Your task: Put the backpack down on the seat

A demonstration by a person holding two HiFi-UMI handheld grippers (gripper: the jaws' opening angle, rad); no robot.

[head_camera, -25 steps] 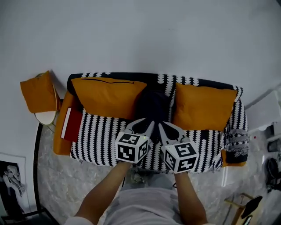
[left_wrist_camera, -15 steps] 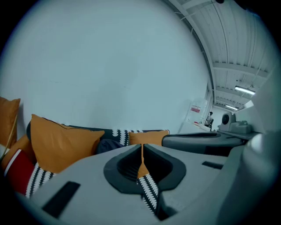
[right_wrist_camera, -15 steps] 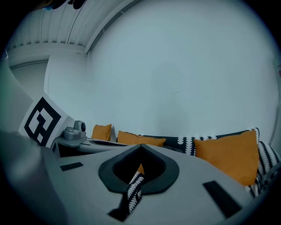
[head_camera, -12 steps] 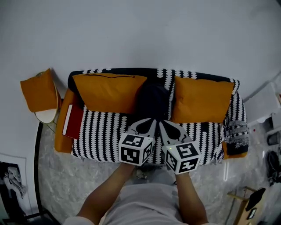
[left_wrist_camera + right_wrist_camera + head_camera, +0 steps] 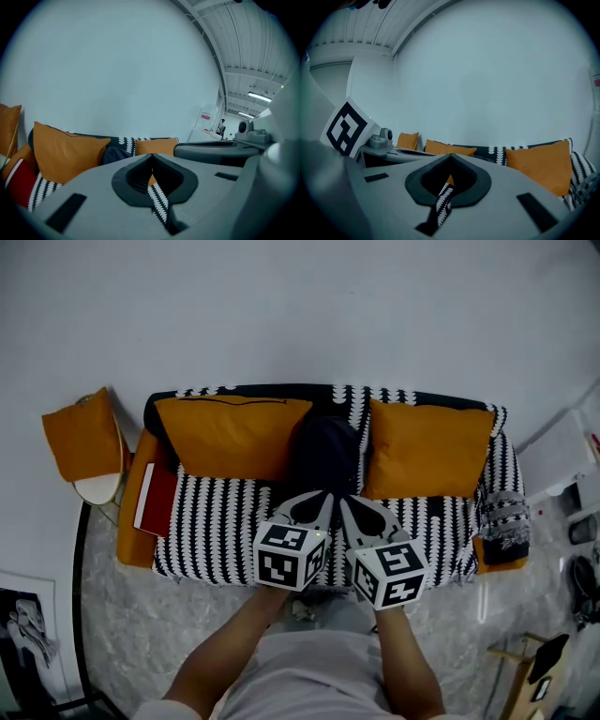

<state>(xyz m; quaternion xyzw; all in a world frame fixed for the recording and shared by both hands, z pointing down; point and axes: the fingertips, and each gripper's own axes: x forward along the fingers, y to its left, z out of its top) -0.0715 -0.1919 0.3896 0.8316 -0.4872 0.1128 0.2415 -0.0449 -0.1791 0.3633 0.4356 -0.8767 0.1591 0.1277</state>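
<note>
Sitting btwn cushions (image 5: 230, 439) on sofa (image 5: 216, 526): backpack (image 5: 323, 454)

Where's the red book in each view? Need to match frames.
Head view: the red book lies at the left end of the sofa, beside the left orange cushion.
Left gripper view: bottom-left corner, below that cushion.
Right gripper view: not in it.
Shared landmark: the left orange cushion, which also shows in the right gripper view, just left of centre.
</note>
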